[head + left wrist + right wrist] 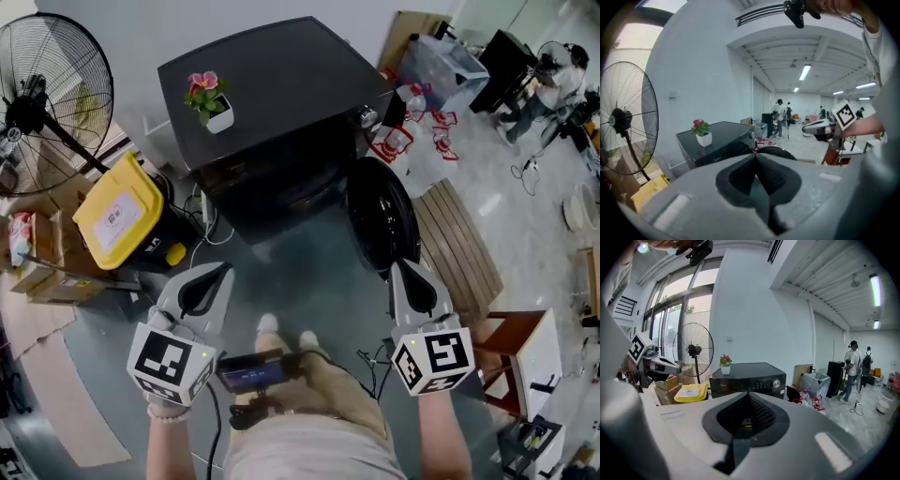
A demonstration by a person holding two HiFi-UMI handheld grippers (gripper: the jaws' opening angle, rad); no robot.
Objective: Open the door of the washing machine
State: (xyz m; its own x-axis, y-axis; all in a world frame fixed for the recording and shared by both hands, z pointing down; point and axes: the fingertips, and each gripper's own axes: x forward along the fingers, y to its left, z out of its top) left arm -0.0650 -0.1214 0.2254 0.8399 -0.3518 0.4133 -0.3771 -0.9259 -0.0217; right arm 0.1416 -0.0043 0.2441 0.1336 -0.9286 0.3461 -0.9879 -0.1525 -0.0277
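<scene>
While the washing machine [272, 94] stands just ahead with its round door [380, 220] swung out to the right, the right hand-held gripper [403, 270] lies nearer that door, jaws together and empty, as on the left hand-held gripper [217, 277].

I note the washing machine [281, 75] black, its door [382, 217] glossy black, centre-right of frame. Flowers [202, 82] pink and red, leaves [208, 101] green, pot [221, 120] white. Bin lid [117, 211] yellow, left of frame. Left gripper [223, 272] and right gripper [399, 270] pale grey; their cubes [172, 362] black-and-white squares.
</scene>
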